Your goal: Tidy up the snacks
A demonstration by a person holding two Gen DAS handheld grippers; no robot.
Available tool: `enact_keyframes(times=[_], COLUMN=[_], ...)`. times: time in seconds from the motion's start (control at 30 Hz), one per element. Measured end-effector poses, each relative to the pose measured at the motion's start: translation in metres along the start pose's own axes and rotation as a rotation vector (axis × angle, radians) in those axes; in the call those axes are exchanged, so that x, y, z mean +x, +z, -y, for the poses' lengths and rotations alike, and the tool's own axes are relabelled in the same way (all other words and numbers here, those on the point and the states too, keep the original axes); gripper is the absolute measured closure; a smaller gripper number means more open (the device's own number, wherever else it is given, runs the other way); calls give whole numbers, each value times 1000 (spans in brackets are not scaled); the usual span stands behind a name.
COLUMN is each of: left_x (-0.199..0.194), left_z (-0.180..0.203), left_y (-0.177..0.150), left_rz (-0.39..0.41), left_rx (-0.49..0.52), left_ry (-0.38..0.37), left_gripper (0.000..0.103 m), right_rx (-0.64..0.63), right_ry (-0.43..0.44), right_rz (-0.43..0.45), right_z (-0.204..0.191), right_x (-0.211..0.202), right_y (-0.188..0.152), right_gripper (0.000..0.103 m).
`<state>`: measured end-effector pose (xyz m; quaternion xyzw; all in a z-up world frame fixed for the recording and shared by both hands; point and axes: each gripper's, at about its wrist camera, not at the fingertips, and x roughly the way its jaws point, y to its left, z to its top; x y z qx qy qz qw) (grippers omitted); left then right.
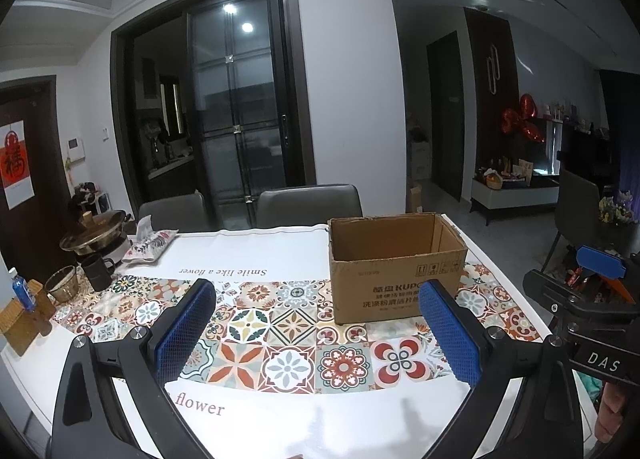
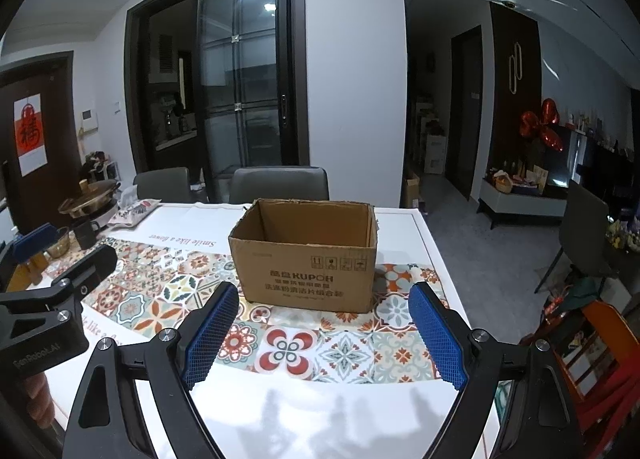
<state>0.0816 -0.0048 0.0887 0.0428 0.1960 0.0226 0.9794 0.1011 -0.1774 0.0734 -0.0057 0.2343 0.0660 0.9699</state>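
Observation:
An open brown cardboard box (image 1: 396, 271) stands on the patterned tablecloth (image 1: 280, 323); in the right wrist view the box (image 2: 306, 263) is straight ahead and what shows of its inside holds nothing. My left gripper (image 1: 320, 327) is open and empty above the near table, left of the box. My right gripper (image 2: 322, 331) is open and empty, just short of the box. The right gripper's body shows at the right edge of the left wrist view (image 1: 588, 291). Snack packets (image 2: 576, 339) lie in an orange container off the table's right side.
A pot (image 1: 96, 235), black mug (image 1: 98, 271), glass bowl (image 1: 62, 283), water bottle (image 1: 22, 291) and tissue pack (image 1: 150, 243) crowd the far left of the table. Two grey chairs (image 1: 308, 203) stand behind it. The table's right edge (image 2: 436, 255) drops to the floor.

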Motion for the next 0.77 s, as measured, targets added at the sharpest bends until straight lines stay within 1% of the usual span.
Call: enact_keyframes(times=[0.37, 0.77], left_x=[2, 6], left_z=[2, 0], left_y=[-1, -2], left_rz=[1, -10], left_rx=[14, 7], left_ry=[5, 3], left_gripper=[0, 0], right_rx=[5, 8], right_ry=[-7, -8], right_rz=[4, -3], right_z=[1, 2], right_x=[3, 5], right_y=[0, -2], right_gripper=[15, 15])
